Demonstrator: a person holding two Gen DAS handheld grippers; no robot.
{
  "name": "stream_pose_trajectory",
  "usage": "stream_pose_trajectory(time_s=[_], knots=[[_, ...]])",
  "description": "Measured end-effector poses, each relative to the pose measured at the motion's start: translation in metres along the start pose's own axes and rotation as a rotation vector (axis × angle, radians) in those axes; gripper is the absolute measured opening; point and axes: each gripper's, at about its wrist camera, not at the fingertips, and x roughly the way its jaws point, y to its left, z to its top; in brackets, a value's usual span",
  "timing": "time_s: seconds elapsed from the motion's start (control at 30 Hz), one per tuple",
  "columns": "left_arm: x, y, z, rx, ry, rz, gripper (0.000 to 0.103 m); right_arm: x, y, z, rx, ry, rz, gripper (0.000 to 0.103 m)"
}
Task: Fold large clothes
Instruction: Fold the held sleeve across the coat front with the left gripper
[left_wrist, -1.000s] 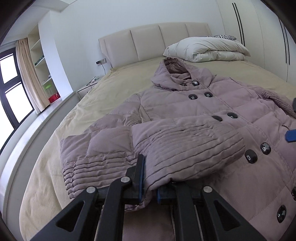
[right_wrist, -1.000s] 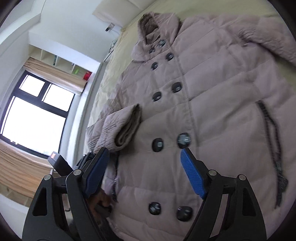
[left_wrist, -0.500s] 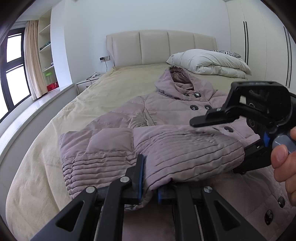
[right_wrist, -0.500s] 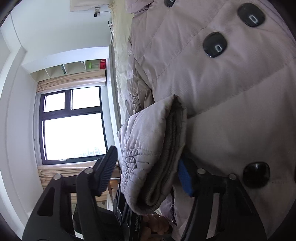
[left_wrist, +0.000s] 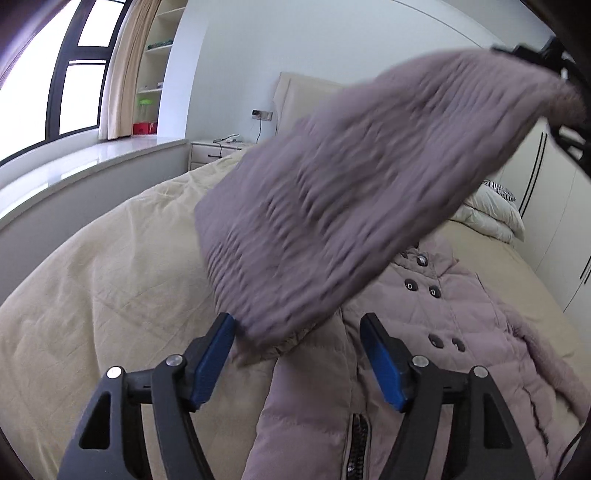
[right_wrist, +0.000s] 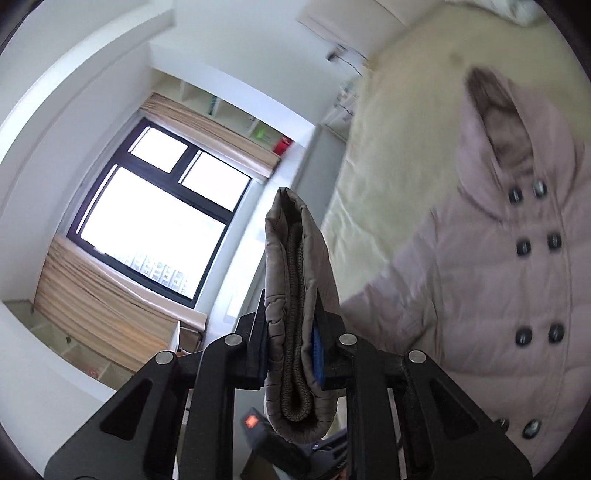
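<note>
Right gripper (right_wrist: 290, 354) jaws closing, pinching the sleeve cuff (right_wrist: 297, 295) of the mauve hooded coat (right_wrist: 509, 258). Left gripper (left_wrist: 297, 354) jaws opening, spread; lifted sleeve's lower end between them, unpressed.

sleeve (left_wrist: 369, 192): motion-blurred, quilting smeared, hiding most of the headboard (left_wrist: 295, 88) | coat (right_wrist: 498, 295): soft blur, hem cut off by both views' lower edges | striped pillow (left_wrist: 498, 190): mostly hidden | shelf items (left_wrist: 147, 110): too small to identify
</note>
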Motion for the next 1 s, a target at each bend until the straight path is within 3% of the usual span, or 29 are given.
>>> stream_pose_trajectory(time_s=[0.17,0.27,0.33,0.4,0.5,0.67,0.8,0.87,1.0], knots=[[0.046,-0.012,0.025,-0.075,0.044,-0.005,0.083,-0.059,0.083,0.044,-0.207,-0.150,0.036,0.017],[0.083,-0.023,0.030,-0.058,0.109,0.017,0.082,-0.087,0.089,0.065,-0.248,-0.207,0.004,0.017],[0.102,-0.027,0.030,-0.050,0.146,0.015,0.070,-0.102,0.068,0.071,-0.226,-0.238,-0.020,0.017],[0.117,-0.029,0.028,-0.021,0.183,0.032,0.038,-0.115,0.033,0.078,-0.168,-0.269,-0.039,0.017],[0.123,-0.024,0.023,-0.005,0.179,0.078,0.015,-0.135,-0.038,0.083,-0.058,-0.317,-0.103,0.017],[0.132,-0.010,0.014,-0.017,0.198,0.115,0.018,-0.131,-0.210,0.075,0.228,-0.339,-0.253,0.017],[0.135,0.005,0.011,-0.061,0.207,0.130,0.044,-0.092,-0.346,0.024,0.447,-0.242,-0.384,0.017],[0.134,0.013,0.011,-0.083,0.220,0.109,0.050,-0.068,-0.387,0.002,0.506,-0.214,-0.441,0.017],[0.110,0.019,0.007,-0.059,0.243,0.127,0.058,-0.047,-0.427,-0.012,0.549,-0.222,-0.386,0.018]])
